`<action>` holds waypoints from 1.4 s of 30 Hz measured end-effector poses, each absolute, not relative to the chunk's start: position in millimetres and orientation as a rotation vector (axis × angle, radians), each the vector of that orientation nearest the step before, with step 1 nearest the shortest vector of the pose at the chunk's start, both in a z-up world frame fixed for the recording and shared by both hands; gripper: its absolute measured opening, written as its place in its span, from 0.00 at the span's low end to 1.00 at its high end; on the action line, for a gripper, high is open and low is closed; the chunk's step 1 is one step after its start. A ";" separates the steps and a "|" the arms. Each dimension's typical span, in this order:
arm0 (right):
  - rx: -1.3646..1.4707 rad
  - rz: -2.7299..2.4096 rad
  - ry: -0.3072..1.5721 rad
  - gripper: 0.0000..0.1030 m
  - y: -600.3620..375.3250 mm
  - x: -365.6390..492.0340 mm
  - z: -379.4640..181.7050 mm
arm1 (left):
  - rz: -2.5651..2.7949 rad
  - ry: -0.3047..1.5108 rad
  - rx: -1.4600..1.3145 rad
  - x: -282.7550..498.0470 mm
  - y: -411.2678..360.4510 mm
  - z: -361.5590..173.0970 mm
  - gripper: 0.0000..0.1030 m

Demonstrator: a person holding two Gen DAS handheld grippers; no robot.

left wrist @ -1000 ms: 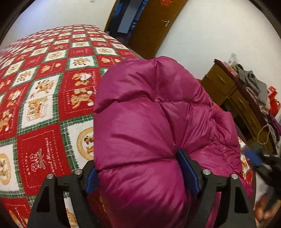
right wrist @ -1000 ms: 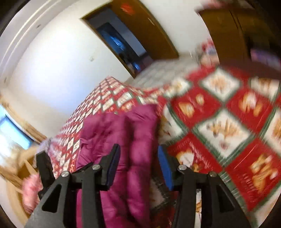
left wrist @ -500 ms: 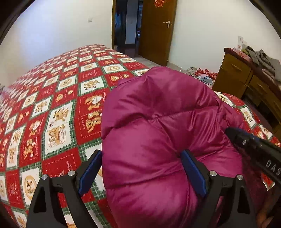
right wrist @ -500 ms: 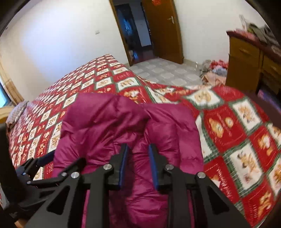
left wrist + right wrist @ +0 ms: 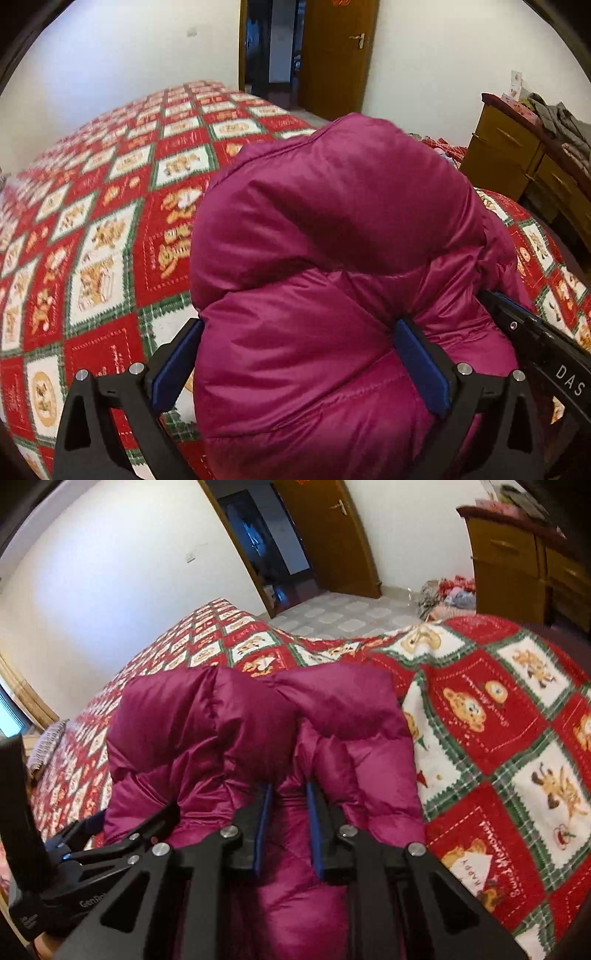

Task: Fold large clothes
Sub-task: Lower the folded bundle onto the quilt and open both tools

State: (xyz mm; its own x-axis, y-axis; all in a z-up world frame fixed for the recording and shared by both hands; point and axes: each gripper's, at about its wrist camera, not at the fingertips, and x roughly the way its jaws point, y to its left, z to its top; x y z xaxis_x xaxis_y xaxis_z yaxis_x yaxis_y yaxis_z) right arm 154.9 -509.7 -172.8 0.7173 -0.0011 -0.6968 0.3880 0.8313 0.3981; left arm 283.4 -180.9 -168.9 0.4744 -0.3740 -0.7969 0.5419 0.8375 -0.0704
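A puffy magenta down jacket (image 5: 332, 280) is lying bunched in a rounded heap on a bed covered by a red, white and green quilt (image 5: 92, 236) printed with teddy bears. The jacket is sitting near the bed's closer end, its quilted panels bulging upward.

The left gripper (image 5: 295, 354) is straddling a fat fold of the jacket. Its blue-padded fingers (image 5: 173, 365) are opening wide, with the padding bulging between them and brushing the right-hand pad.

The right gripper (image 5: 290, 812) is closing its fingers (image 5: 264, 823) on a narrow ridge of the jacket fabric, pinching it between the blue pads. The black frame of the left gripper is showing at the lower left of the right wrist view.

Beyond the bed, a brown wooden door (image 5: 336, 55) is standing open against a white wall, and a wooden dresser (image 5: 517, 155) piled with clothes is standing to the right.
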 end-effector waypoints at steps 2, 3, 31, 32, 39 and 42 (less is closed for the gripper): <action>0.539 -0.240 0.750 0.19 -506.6 154.9 -171.6 | -0.564 0.925 0.212 280.6 -178.4 -164.4 0.99; 0.518 -0.250 0.751 0.19 -503.6 155.1 -169.9 | -0.560 0.922 0.219 277.5 -176.0 -161.4 0.99; 0.344 -0.422 0.705 0.67 -427.0 -20.0 -114.7 | -0.525 0.665 0.360 105.8 -98.1 -115.6 0.99; 0.349 -0.422 0.699 0.67 -425.1 -25.2 -114.5 | -0.511 0.659 0.367 99.5 -96.4 -114.7 0.99; 0.423 -0.370 0.686 0.68 -412.7 -57.0 -109.4 | -0.430 0.634 0.358 64.8 -79.3 -100.1 0.99; 0.414 -0.360 0.643 0.72 -405.7 -66.5 -95.8 | -0.436 0.590 0.318 46.5 -70.0 -83.6 0.99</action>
State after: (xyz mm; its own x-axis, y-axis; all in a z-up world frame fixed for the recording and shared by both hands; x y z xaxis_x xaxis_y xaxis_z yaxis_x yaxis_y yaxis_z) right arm -66.5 -405.7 -95.8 0.7443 -0.1935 -0.6393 0.4444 0.8580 0.2577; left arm 46.5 -70.0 -83.6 0.7451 -0.3016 -0.5949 0.4796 0.8621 0.1637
